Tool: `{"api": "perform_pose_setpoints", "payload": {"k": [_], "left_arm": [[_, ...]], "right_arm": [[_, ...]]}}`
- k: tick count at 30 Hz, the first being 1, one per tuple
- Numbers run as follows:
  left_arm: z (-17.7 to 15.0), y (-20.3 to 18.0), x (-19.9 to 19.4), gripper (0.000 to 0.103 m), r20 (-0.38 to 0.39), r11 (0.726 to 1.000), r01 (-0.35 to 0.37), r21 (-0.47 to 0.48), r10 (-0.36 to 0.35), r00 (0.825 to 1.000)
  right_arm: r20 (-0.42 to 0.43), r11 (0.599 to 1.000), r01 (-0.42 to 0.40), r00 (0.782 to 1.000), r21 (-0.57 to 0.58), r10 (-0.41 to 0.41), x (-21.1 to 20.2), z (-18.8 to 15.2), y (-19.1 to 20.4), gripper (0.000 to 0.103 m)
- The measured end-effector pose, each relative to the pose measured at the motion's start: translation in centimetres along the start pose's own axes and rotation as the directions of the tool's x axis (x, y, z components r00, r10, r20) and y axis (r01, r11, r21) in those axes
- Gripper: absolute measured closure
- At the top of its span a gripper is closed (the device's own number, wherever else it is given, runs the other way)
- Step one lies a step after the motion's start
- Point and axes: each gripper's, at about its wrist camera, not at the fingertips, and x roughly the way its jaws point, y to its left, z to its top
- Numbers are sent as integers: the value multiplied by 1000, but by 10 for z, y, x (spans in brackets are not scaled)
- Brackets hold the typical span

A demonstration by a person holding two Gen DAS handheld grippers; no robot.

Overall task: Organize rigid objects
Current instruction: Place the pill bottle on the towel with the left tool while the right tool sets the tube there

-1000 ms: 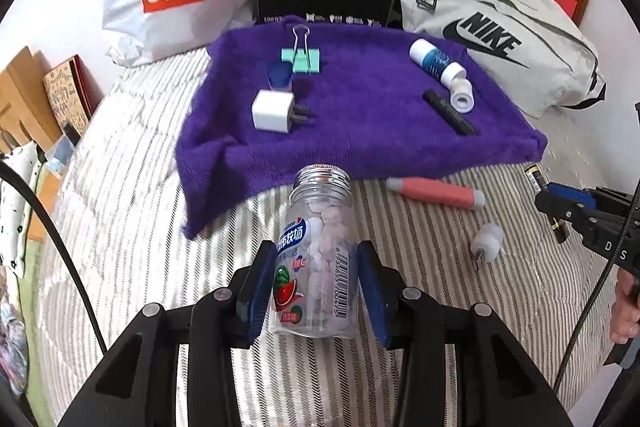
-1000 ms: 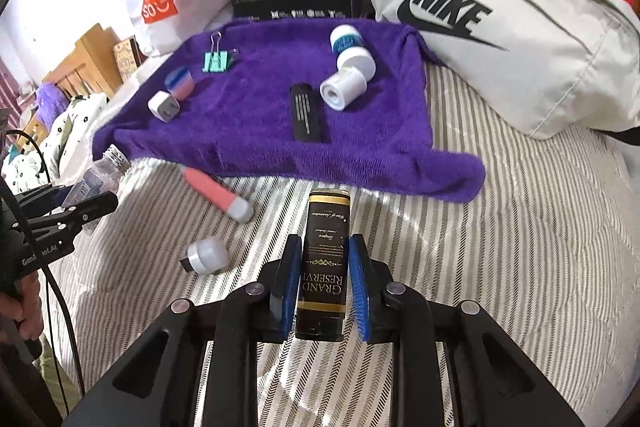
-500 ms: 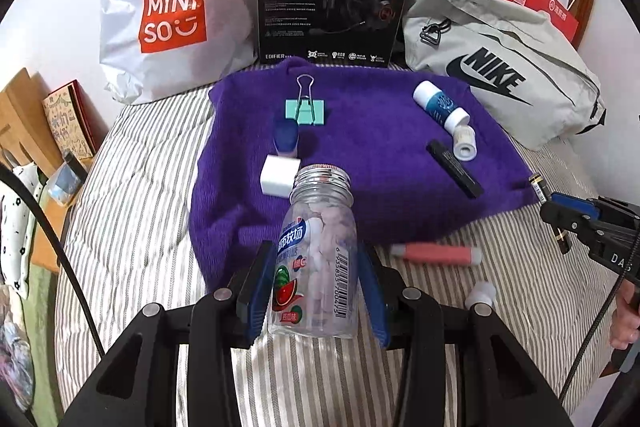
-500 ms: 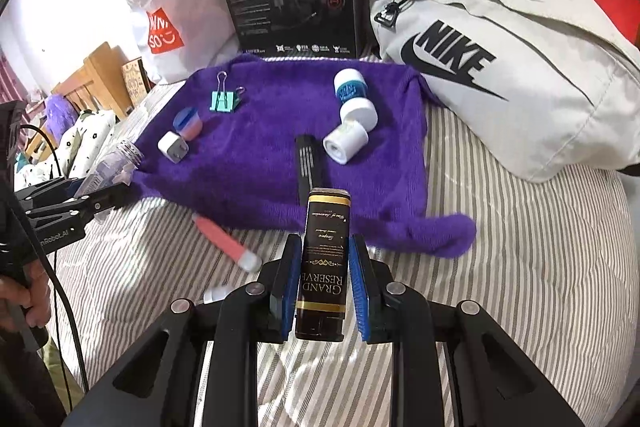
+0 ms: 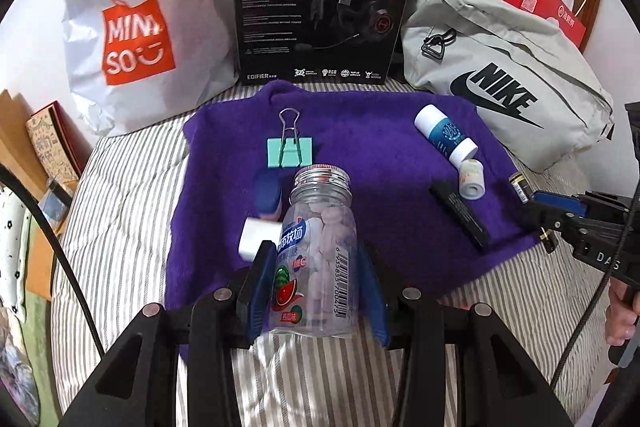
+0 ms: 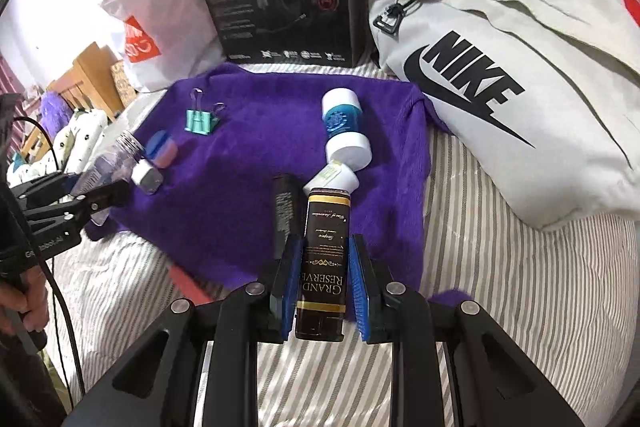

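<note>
Both grippers had moved forward over the purple towel since before: left gripper clamped on the candy bottle, right gripper gripping the "GRAND RESERVE" box. Behind: MINISO, HECATE, NIKE.

We carry two alike tools: the left hand-held gripper and the right hand-held gripper are matte black, angular frames with triangular cut-outs, round silver screws at the joints and blue fingers. White lettering marks their sides, and a thin black cable trails from each.
</note>
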Motion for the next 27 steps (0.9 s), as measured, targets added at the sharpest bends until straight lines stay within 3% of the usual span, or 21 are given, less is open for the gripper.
{"api": "perform_pose_setpoints", "payload": {"k": [11, 27], "left_arm": [[18, -2, 36, 64, -37, 1000, 20, -3, -20, 999], [30, -9, 78, 64, -93, 1000, 24, 19, -22, 995]], "right_arm": [[-72, 995, 100, 993, 11, -99, 40, 16, -13, 79], [-67, 995, 93, 993, -22, -94, 64, 14, -3, 79]]}}
